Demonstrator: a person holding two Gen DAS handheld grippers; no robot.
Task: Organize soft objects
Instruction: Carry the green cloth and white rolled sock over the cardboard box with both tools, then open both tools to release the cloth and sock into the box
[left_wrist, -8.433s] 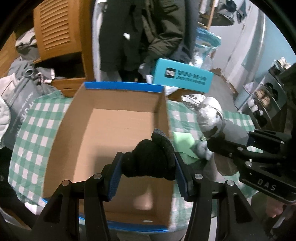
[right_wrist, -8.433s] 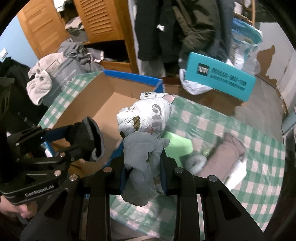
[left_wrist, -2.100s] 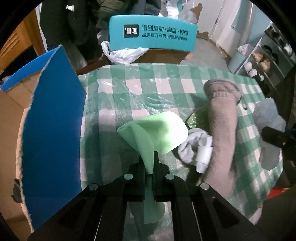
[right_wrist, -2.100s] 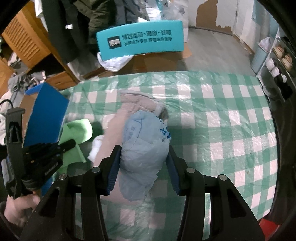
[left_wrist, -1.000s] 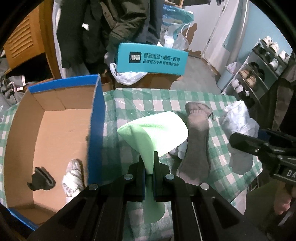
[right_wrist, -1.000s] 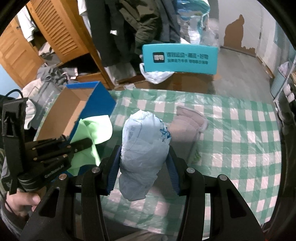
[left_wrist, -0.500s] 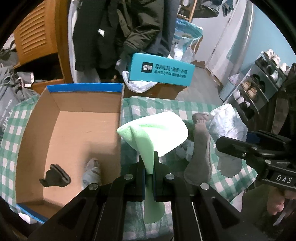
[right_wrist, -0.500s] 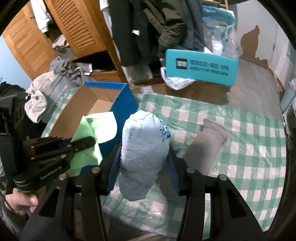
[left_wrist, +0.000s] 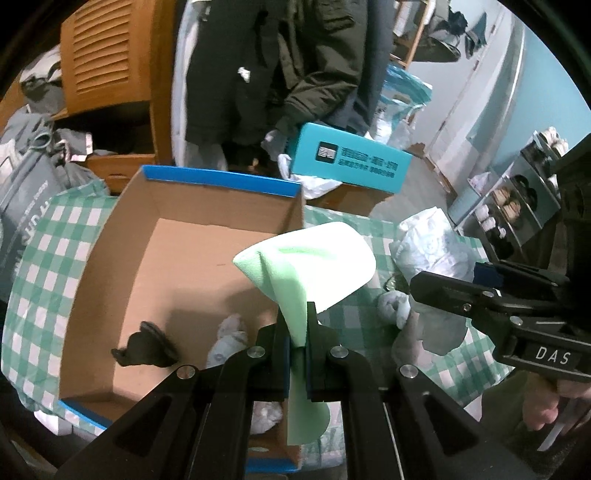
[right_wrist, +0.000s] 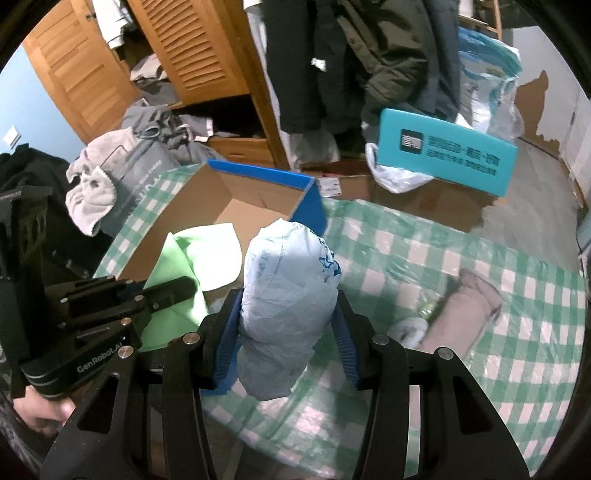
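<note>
My left gripper (left_wrist: 298, 332) is shut on a light green cloth (left_wrist: 314, 266) and holds it above the right wall of an open cardboard box (left_wrist: 207, 206) with blue edges. A black glove (left_wrist: 144, 350) and a pale sock (left_wrist: 229, 338) lie in the box. My right gripper (right_wrist: 286, 328) is shut on a crumpled white plastic bag (right_wrist: 288, 295), held above the green checked tablecloth (right_wrist: 461, 280) just right of the box (right_wrist: 258, 192). A brown-grey sock (right_wrist: 465, 314) and a white sock (right_wrist: 408, 328) lie on the cloth. The green cloth also shows in the right wrist view (right_wrist: 192, 254).
A teal shoe box (left_wrist: 351, 162) stands on cardboard behind the table. Dark coats (left_wrist: 295, 66) hang by a wooden louvred cabinet (left_wrist: 107, 62). A grey bag with clothes (right_wrist: 147, 155) sits at the left. A shoe rack (left_wrist: 517, 195) stands at the right.
Both grippers have moved left towards the box with their loads. The green cloth now hangs over the box's right wall, and the plastic bag has come close beside it.
</note>
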